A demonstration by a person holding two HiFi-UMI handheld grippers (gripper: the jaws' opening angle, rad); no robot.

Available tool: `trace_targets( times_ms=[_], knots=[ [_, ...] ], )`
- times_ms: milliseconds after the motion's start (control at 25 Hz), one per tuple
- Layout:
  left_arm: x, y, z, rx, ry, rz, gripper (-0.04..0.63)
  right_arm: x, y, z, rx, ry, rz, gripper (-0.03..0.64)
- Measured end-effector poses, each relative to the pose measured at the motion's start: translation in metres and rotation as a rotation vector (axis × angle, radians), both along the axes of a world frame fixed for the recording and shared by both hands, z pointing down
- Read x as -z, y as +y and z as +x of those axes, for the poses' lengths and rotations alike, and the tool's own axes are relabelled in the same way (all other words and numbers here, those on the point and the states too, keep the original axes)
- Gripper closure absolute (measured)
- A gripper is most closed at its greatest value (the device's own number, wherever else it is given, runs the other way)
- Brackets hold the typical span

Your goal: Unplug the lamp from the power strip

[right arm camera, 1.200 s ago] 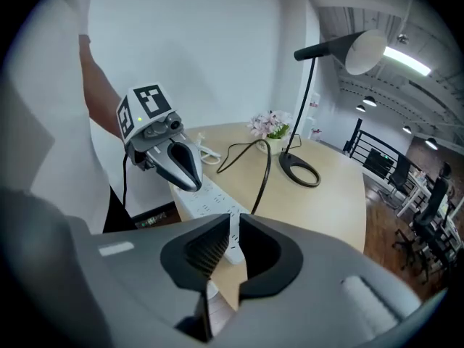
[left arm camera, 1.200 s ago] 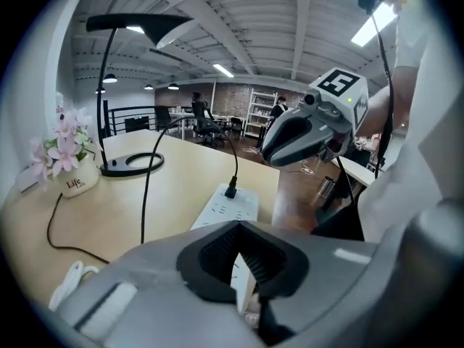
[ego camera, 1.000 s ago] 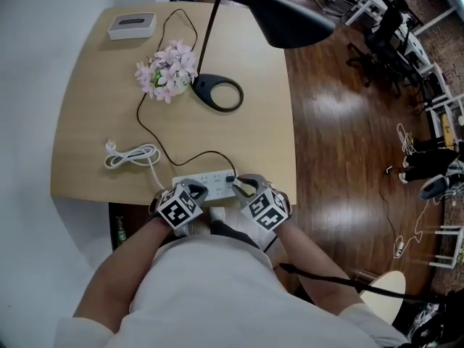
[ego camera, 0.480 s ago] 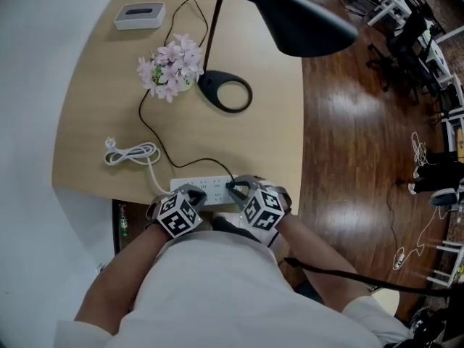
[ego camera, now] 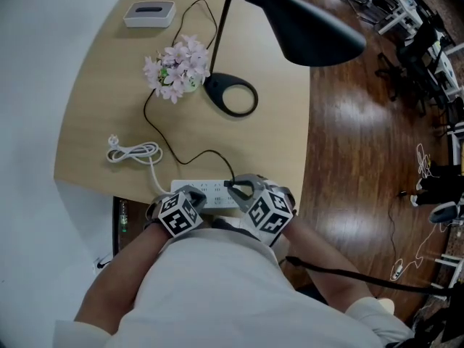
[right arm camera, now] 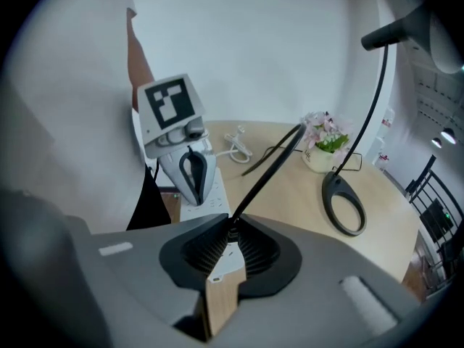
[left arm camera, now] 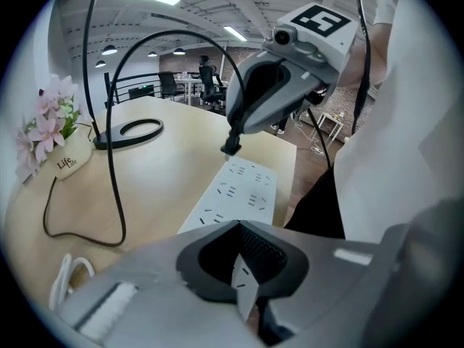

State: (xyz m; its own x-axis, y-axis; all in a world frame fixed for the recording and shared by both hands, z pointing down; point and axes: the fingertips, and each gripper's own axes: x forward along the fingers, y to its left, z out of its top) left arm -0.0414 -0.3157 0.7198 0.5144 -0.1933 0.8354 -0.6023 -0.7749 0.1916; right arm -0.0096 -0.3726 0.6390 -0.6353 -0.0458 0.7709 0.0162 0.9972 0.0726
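Observation:
A white power strip [ego camera: 210, 190] lies along the table's near edge. The lamp's black plug [left arm camera: 230, 146] stands in its right end socket, its black cord [ego camera: 168, 147] winding back towards the lamp base [ego camera: 230, 95]. My right gripper [ego camera: 236, 188] is over that end, its jaws closing with the plug between the pads [right arm camera: 230, 232]. My left gripper [ego camera: 193, 197] is shut, its tips resting on the strip's left part [right arm camera: 193, 194]. The strip [left arm camera: 235, 194] runs ahead of the left gripper [left arm camera: 239, 230].
A flower pot [ego camera: 177, 69] stands left of the lamp base, and the black lamp head [ego camera: 308, 24] hangs over the table's right side. A white box [ego camera: 148, 11] sits at the far corner. A coiled white cable [ego camera: 134, 153] lies left of the strip. Wooden floor [ego camera: 362, 143] lies to the right.
My right gripper's jaws have narrowed around the plug. Both grippers stay at the strip, and the head view has shifted slightly.

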Motion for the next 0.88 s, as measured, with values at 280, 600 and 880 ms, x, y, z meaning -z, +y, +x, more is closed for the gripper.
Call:
trace_targets(
  times_ms=[280, 600, 880],
  knots=[
    [-0.001, 0.001, 0.0, 0.015, -0.011, -0.009, 0.593, -0.021, -0.045, -0.001, -0.049, 0.024, -0.014, 0.569],
    [0.017, -0.006, -0.005, 0.158, 0.072, 0.044, 0.592, -0.059, -0.071, 0.009, -0.242, -0.039, -0.249, 0.566],
    [0.056, 0.007, -0.014, 0.311, 0.112, 0.094, 0.592, -0.077, -0.096, 0.024, -0.496, -0.106, -0.372, 0.516]
  ],
)
